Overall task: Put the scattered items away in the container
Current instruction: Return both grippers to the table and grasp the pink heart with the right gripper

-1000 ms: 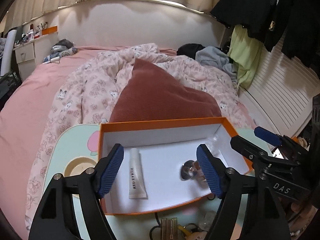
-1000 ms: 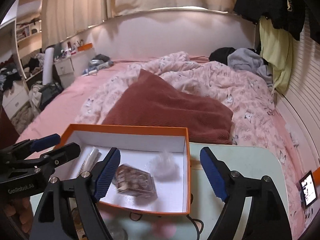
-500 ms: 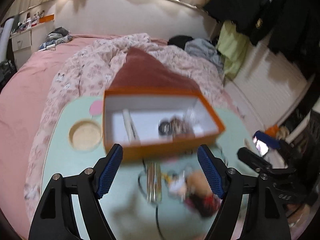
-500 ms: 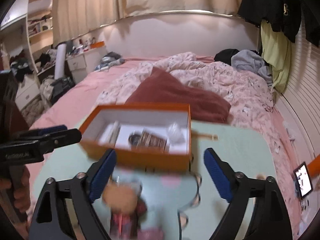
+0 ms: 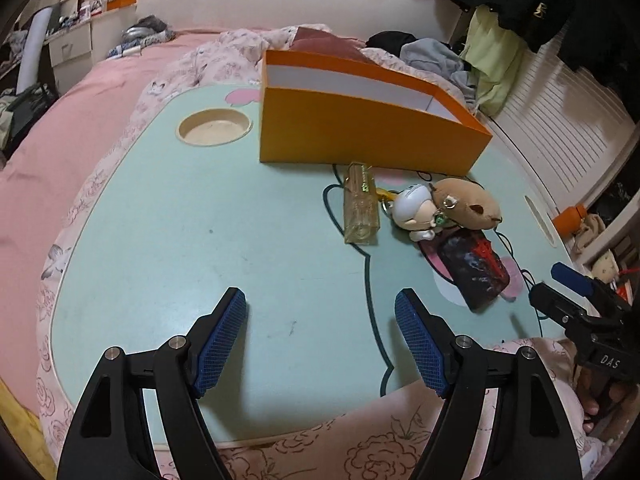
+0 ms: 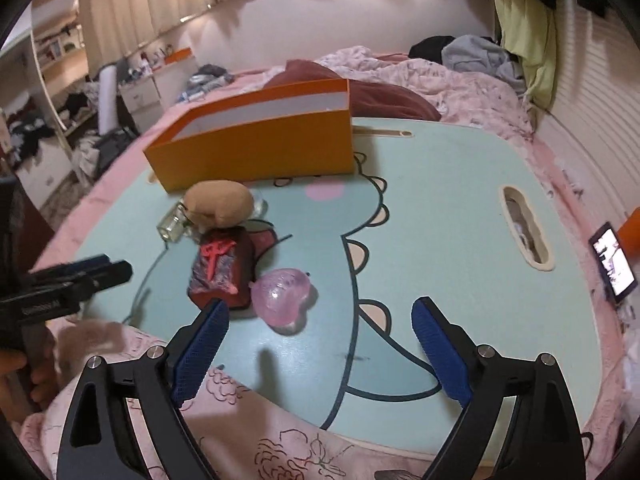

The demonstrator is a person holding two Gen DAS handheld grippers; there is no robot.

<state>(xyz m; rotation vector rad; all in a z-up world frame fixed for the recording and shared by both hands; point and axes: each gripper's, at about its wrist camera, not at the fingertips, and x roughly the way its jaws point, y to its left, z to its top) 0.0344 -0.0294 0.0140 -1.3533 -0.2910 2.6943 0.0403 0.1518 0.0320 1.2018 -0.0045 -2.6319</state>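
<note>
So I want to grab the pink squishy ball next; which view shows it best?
The right wrist view: the pink squishy ball lies whole and near, beside the dark red block. The left wrist view does not show it.

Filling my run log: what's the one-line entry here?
left gripper open | right gripper open | orange cardboard box | pink translucent balloon outside

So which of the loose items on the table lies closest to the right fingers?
The pink ball. It lies just ahead of the right fingers, beside the dark pouch; the plush and bottle sit farther, near the box.
</note>
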